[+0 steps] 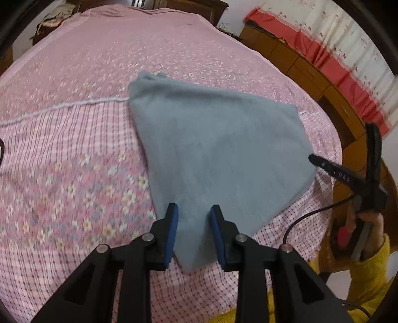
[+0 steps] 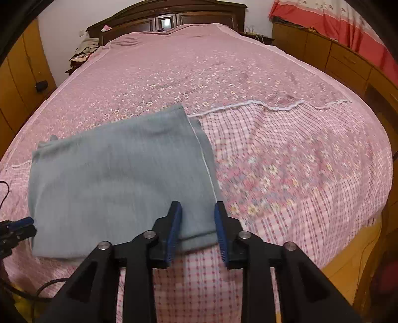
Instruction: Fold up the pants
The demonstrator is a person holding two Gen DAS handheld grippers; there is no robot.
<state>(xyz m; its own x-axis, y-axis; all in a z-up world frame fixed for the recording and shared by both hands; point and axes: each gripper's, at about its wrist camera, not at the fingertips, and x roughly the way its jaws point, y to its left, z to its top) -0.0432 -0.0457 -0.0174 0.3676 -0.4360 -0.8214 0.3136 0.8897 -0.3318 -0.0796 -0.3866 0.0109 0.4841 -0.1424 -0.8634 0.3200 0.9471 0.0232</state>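
Observation:
Grey-blue pants, folded into a flat rectangle, lie on the pink bedspread near the bed's foot. My left gripper is open; the fold's near corner lies between its blue pads, which do not press on it. In the right wrist view the pants fill the left half. My right gripper is also open over the fold's near right corner, where a thin white seam edge runs. One black finger of the right gripper shows at the cloth's right edge, held by a hand in a yellow sleeve.
The bed ends close below both grippers. Wooden cabinets line the right side under a red curtain. A dark headboard and a pile of clothes stand at the far end. A black cable hangs by the right hand.

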